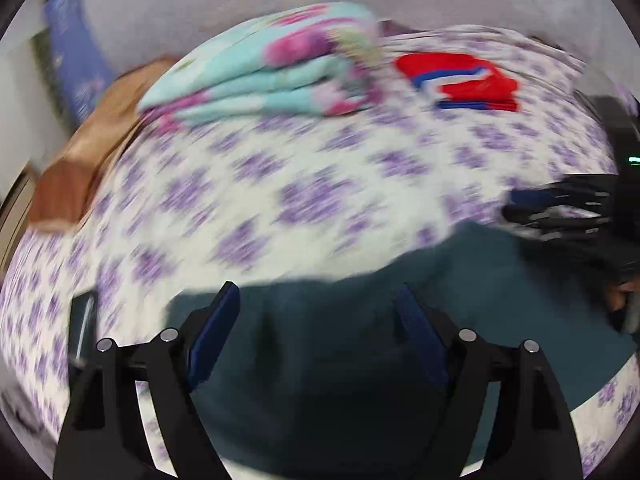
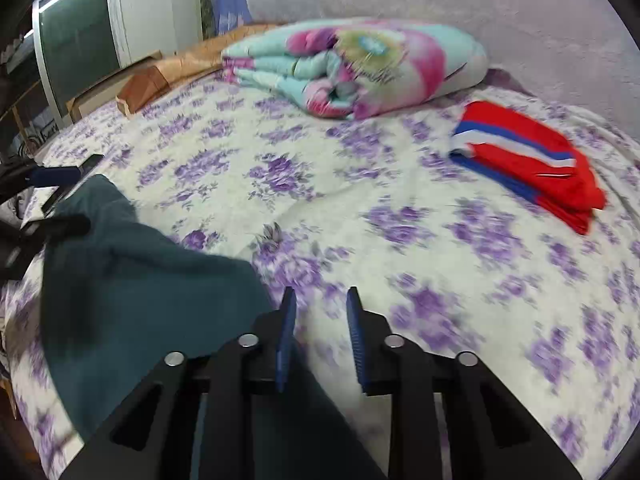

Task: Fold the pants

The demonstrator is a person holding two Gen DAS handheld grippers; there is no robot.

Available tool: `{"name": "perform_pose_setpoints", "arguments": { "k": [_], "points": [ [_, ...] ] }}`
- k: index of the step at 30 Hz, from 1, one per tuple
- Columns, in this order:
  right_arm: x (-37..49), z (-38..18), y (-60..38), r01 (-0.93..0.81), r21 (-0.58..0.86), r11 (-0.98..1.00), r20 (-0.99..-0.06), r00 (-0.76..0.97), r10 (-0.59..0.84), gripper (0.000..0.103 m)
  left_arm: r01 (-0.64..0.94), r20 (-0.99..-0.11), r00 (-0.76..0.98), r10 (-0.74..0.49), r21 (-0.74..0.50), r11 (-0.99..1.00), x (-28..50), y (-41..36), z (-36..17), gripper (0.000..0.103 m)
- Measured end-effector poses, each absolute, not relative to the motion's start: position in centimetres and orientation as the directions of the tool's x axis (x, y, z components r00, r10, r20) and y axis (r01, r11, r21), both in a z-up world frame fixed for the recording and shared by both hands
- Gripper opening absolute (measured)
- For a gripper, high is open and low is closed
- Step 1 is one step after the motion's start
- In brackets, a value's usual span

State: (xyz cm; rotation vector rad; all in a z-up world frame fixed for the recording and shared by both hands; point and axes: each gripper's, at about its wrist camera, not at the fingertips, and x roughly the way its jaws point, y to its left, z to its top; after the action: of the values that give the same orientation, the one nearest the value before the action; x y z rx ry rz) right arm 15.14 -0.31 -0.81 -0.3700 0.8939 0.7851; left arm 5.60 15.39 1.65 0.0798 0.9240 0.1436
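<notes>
Dark teal pants [image 1: 340, 360] lie on the bed near its front edge; they also show in the right wrist view [image 2: 144, 296]. My left gripper [image 1: 316, 300] is open wide and empty, its fingers over the pants. My right gripper [image 2: 320, 300] is part open and empty, over the sheet just right of the pants' edge. The right gripper shows in the left wrist view [image 1: 560, 212] at the right, blurred. The left gripper shows at the far left of the right wrist view [image 2: 48, 200].
The bed has a white sheet with purple flowers [image 2: 360, 208]. A folded floral quilt [image 2: 360, 68] lies at the back. Folded red, white and blue clothes [image 2: 532, 164] lie at the back right. A dark phone-like object [image 1: 82, 320] lies at the left.
</notes>
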Motion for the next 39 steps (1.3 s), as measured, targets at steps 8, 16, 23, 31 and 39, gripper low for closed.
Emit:
{"name": "perform_pose_setpoints", "arguments": {
  "k": [8,16,23,31,39],
  "points": [
    [13.0,-0.5,-0.9,-0.824,0.193,0.533,-0.781,0.200,0.592,0.017,-0.023,-0.837,0.539,0.097,0.100,0.995,11.1,11.2,-0.9,0.078],
    [12.3,-0.8,-0.7,-0.849,0.189,0.494,-0.775,0.180,0.606,0.017,-0.051,-0.852,0.514,0.097,0.083,0.995,11.4,11.9,-1.9,0.079],
    [12.9,-0.2,-0.5,-0.843,0.235,0.484,-0.752,0.158,0.640,0.017,-0.057,-0.855,0.508,0.100,0.083,0.995,9.8,12.5,-2.9,0.083],
    [10.7,-0.7,1.5,-0.904,0.119,0.410,-0.797,0.159,0.582,0.018,-0.037,-0.846,0.520,0.118,0.116,0.993,8.4,12.4,-3.5,0.084],
    [11.1,-0.9,2.6,-0.910,0.113,0.400,-0.801,0.154,0.579,0.004,-0.038,-0.850,0.518,0.095,0.088,0.995,8.3,12.7,-3.6,0.083]
  ]
}}
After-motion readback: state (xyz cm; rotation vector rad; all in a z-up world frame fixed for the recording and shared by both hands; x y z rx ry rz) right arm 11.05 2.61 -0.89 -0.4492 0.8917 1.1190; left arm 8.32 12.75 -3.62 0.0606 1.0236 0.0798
